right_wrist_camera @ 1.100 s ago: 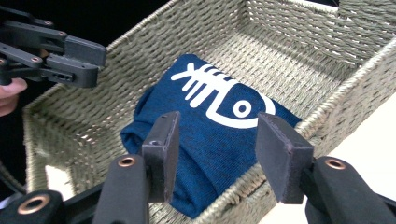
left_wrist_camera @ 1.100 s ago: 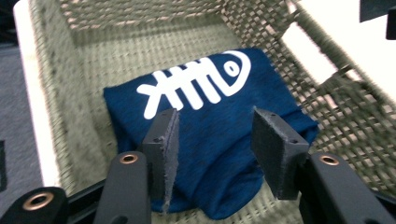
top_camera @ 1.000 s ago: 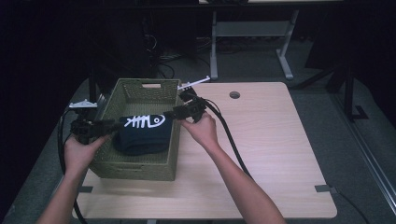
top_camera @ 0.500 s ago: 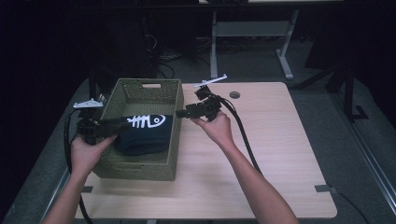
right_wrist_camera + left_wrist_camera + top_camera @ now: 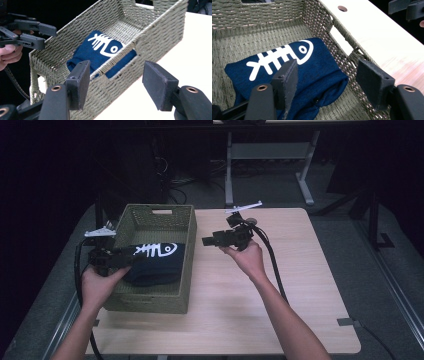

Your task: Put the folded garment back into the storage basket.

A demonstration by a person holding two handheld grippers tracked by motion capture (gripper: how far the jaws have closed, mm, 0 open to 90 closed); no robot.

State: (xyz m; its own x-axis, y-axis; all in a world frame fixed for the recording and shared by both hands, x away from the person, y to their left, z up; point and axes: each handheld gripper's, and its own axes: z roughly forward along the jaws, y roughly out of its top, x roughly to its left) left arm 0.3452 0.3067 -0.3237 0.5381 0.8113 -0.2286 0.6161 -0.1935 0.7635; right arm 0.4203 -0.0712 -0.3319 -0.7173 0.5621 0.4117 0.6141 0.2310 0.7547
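Note:
A folded navy cloth [image 5: 155, 262] with a white fishbone print lies flat in the olive woven basket [image 5: 150, 302] on the left of the table. My left gripper [image 5: 129, 258] sits at the basket's left rim, pointing over the cloth. Its jaws have just been opening and nothing is between them. The left gripper view has the cloth [image 5: 312, 67] below the open left gripper [image 5: 329, 75]. My right gripper [image 5: 206, 241] hovers over the bare table right of the basket, also just opening and empty. From the right gripper [image 5: 116, 80] I see the basket wall [image 5: 155, 37] and the cloth [image 5: 100, 53].
The light wooden table [image 5: 280, 310] stretches to the right of the basket, with a small round hole [image 5: 342, 8] near its far edge. Black cables trail from both grippers. A metal stand [image 5: 305, 180] is on the dark floor behind the table.
Both grippers have drawn back from the cloth: the right one moved rightward out over the table, the left one toward the basket's left rim. Both jaws have widened. The cloth stays in the basket.

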